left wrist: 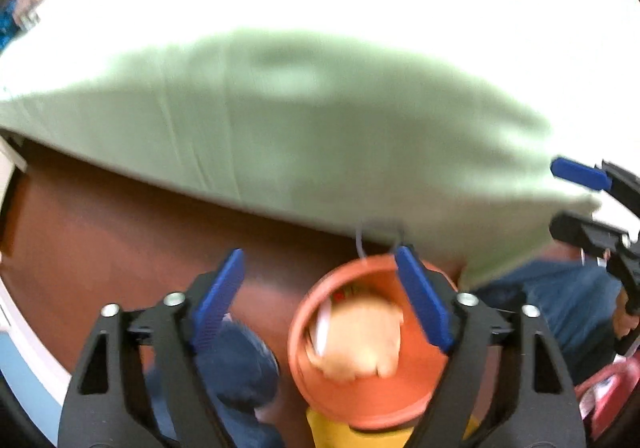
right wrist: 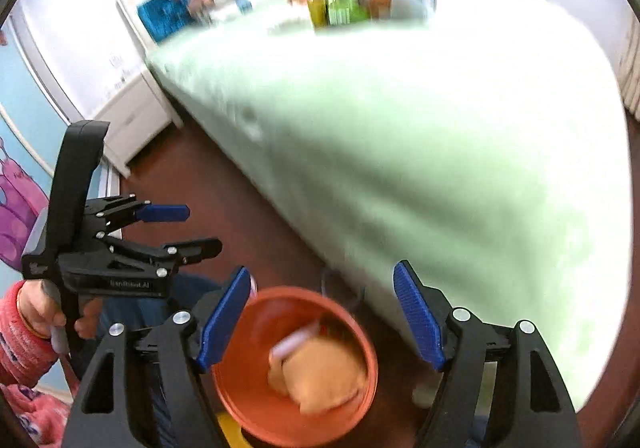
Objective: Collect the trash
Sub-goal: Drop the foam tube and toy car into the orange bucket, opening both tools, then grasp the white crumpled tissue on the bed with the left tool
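Observation:
An orange bucket [left wrist: 360, 400] stands on the brown floor beside the bed; it also shows in the right wrist view [right wrist: 248, 380]. Inside lie a crumpled tan wad [left wrist: 364, 344] [right wrist: 324, 376] and a white strip [right wrist: 294, 342]. My left gripper [left wrist: 320, 300] is open and empty above the bucket's left rim; it also shows from the side in the right wrist view [right wrist: 176, 228]. My right gripper [right wrist: 322, 316] is open and empty above the bucket; it appears at the right edge of the left wrist view [left wrist: 576, 200]. Both views are blurred.
A bed with a pale green sheet [left wrist: 300, 120] [right wrist: 440, 168] fills the space ahead. Colourful packets [right wrist: 348, 0] lie at its far end. A white drawer unit [right wrist: 132, 120] stands left by the wall. The brown floor [left wrist: 120, 232] runs along the bed.

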`<state>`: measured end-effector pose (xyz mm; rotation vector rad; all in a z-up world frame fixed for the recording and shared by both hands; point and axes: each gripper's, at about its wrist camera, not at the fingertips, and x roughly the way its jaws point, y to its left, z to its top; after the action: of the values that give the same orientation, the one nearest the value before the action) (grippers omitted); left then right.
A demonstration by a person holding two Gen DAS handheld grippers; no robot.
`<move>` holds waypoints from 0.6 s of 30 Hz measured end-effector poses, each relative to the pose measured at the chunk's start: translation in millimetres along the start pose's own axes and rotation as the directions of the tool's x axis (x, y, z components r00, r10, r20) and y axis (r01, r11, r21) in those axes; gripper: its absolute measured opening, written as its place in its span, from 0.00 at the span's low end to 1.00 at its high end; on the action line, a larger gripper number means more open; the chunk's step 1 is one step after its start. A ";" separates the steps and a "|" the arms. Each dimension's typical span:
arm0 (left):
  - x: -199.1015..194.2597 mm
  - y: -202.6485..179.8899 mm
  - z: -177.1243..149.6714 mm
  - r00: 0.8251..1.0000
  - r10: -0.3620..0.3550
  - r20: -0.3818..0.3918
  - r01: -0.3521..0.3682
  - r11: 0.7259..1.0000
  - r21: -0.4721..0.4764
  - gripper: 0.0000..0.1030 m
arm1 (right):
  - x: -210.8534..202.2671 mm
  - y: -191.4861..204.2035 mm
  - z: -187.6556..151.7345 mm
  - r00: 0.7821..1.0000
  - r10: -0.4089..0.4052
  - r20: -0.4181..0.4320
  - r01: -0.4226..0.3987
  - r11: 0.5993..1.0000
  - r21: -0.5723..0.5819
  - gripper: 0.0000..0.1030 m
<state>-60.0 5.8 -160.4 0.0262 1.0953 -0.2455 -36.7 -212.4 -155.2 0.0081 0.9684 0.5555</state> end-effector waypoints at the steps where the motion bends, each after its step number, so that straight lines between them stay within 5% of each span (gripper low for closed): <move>1: -7.1 2.7 9.7 0.999 0.010 0.035 -0.010 1.000 -0.001 0.79 | -7.7 0.6 7.4 0.999 -0.006 0.035 0.006 1.000 -0.004 0.73; 6: -29.5 22.2 71.0 0.984 0.037 0.175 -0.031 0.999 -0.036 0.81 | -29.1 -5.8 30.1 0.990 -0.016 0.142 0.014 1.000 0.011 0.74; 13: -18.4 69.9 159.7 0.971 0.030 0.238 0.014 0.983 -0.181 0.86 | -34.7 -8.8 38.0 0.984 -0.009 0.177 0.004 0.999 0.034 0.74; 18: 9.5 105.3 209.0 0.972 -0.054 0.230 0.136 0.923 -0.359 0.86 | -29.9 -3.3 36.9 0.985 -0.016 0.173 0.012 1.000 0.025 0.74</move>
<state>149.4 76.8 -83.1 -0.3886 0.9116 -0.1205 -19.6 -220.0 -111.5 0.0697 0.8046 0.5215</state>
